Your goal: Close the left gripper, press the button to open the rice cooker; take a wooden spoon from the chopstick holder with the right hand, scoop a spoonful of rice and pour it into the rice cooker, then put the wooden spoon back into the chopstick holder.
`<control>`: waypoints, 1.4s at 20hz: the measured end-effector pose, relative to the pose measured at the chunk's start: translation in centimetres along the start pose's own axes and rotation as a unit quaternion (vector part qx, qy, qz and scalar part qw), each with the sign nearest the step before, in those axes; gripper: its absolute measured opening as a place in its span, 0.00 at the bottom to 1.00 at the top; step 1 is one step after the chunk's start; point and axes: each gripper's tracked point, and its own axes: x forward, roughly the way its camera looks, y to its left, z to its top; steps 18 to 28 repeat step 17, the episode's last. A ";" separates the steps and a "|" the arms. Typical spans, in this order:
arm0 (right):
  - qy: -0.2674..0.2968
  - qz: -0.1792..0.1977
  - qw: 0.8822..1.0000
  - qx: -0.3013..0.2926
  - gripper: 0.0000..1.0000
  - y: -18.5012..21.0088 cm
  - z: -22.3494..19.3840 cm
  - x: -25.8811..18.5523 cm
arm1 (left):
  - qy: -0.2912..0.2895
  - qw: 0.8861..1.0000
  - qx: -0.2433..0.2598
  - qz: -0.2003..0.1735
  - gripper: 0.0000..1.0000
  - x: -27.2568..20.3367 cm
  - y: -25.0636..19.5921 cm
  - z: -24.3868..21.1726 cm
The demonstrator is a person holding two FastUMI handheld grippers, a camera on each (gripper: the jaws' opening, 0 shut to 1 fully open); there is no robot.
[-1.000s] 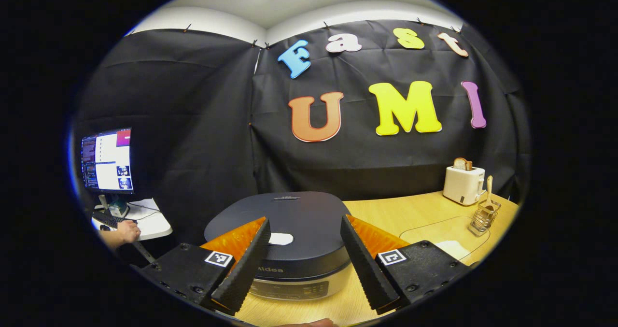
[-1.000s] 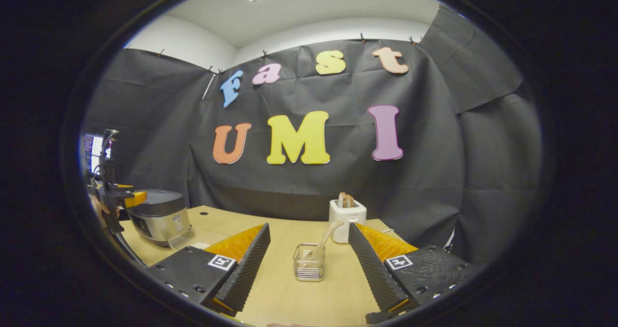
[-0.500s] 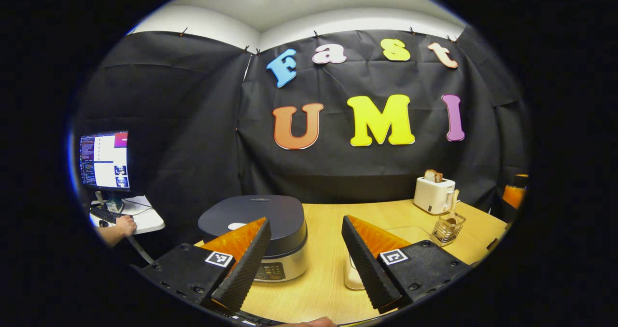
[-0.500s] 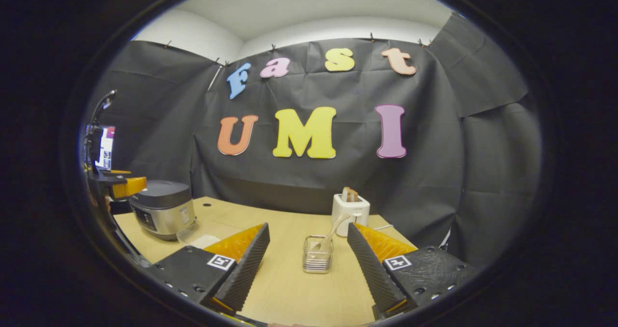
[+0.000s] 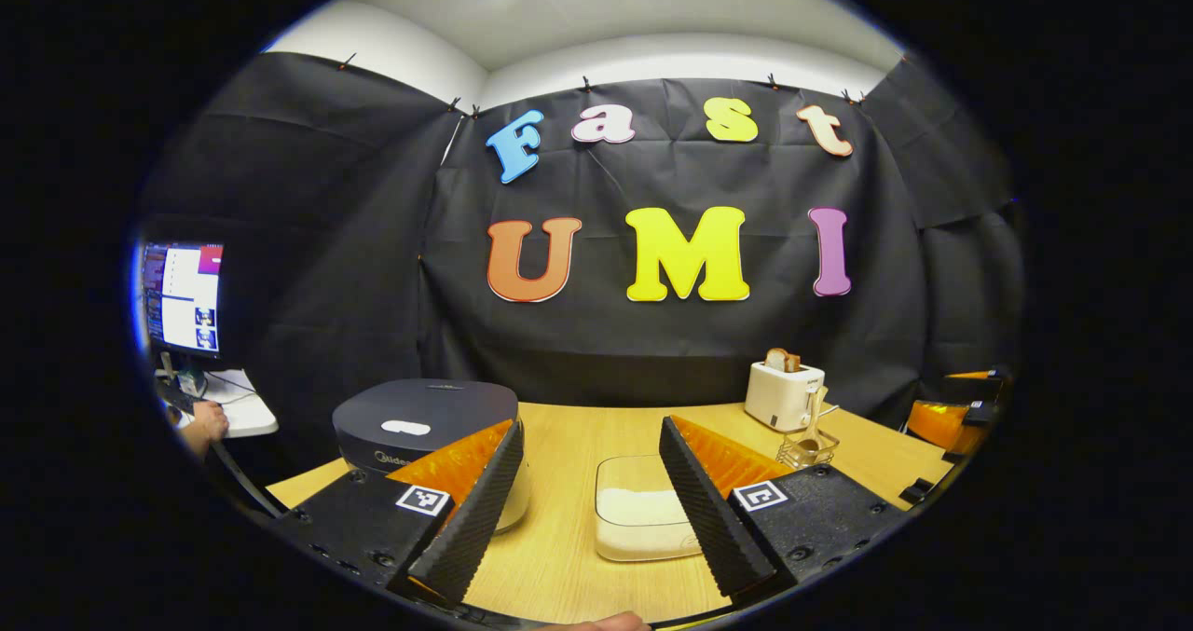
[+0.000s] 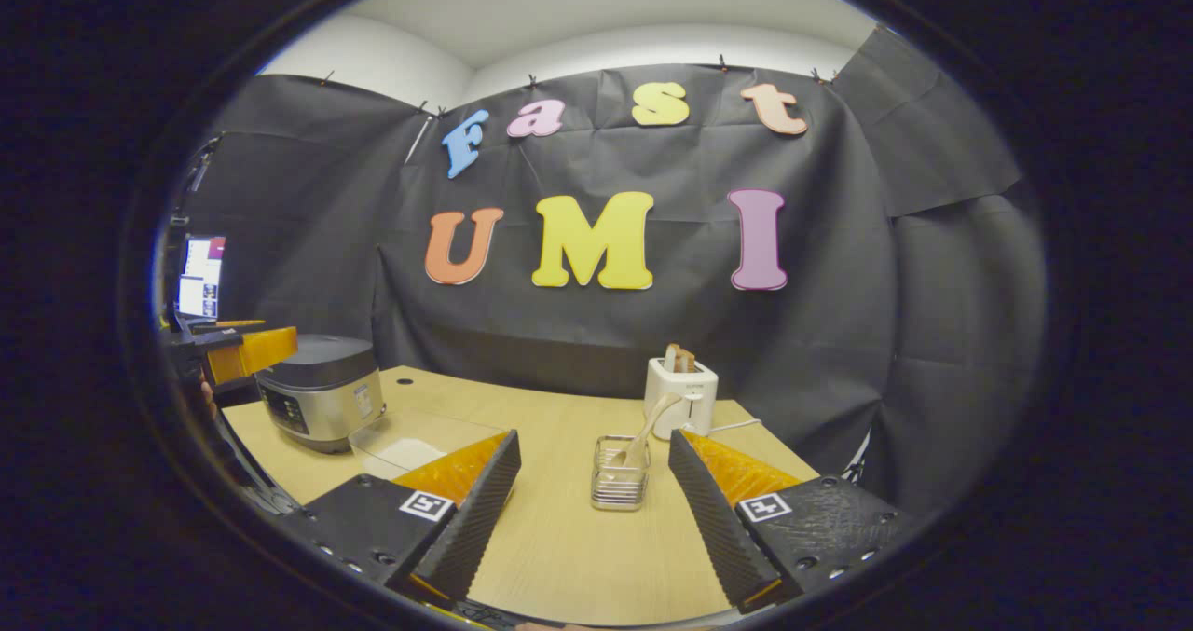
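Note:
The rice cooker (image 5: 424, 418) stands lid down at the left of the wooden table, its white button (image 5: 405, 427) on top. My left gripper (image 5: 589, 435) is open and empty, back from the cooker and a little to its right. In front of it lies a clear container of rice (image 5: 643, 514). A wooden spoon (image 6: 650, 423) leans in the wire chopstick holder (image 6: 619, 486), which sits ahead between the fingers of my open, empty right gripper (image 6: 594, 440). The right gripper view also has the cooker (image 6: 322, 393), the rice container (image 6: 415, 443) and the left gripper (image 6: 244, 351) at far left.
A white toaster (image 6: 682, 396) with bread stands behind the holder, near the back wall. A monitor (image 5: 182, 300) and a person's hand (image 5: 205, 421) at a side desk are left of the table (image 5: 569, 556). The right gripper (image 5: 941, 421) hangs at the table's right end.
My left gripper has drawn back and rightward from over the cooker's lid; the cooker now lies farther off at left. The right gripper shifted slightly. The lid stays down.

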 end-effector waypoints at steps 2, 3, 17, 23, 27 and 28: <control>0.002 0.001 1.000 -0.003 0.95 0.4 -0.2 0.3 | 0.017 1.000 0.014 -0.010 0.95 0.0 -0.4 -0.8; 0.004 0.003 1.000 -0.005 0.95 0.7 -0.4 0.3 | 0.021 1.000 0.021 -0.006 0.95 -0.1 0.0 -1.0; 0.019 -0.005 1.000 -0.005 0.95 0.1 -1.4 1.2 | 0.040 0.999 0.032 -0.008 0.95 0.6 -0.9 -2.6; 0.019 -0.005 1.000 -0.005 0.95 0.1 -1.4 1.2 | 0.040 0.999 0.032 -0.008 0.95 0.6 -0.9 -2.6; 0.019 -0.005 1.000 -0.005 0.95 0.1 -1.4 1.2 | 0.040 0.999 0.032 -0.008 0.95 0.6 -0.9 -2.6; 0.019 -0.005 1.000 -0.005 0.95 0.1 -1.4 1.2 | 0.040 0.999 0.032 -0.008 0.95 0.6 -0.9 -2.6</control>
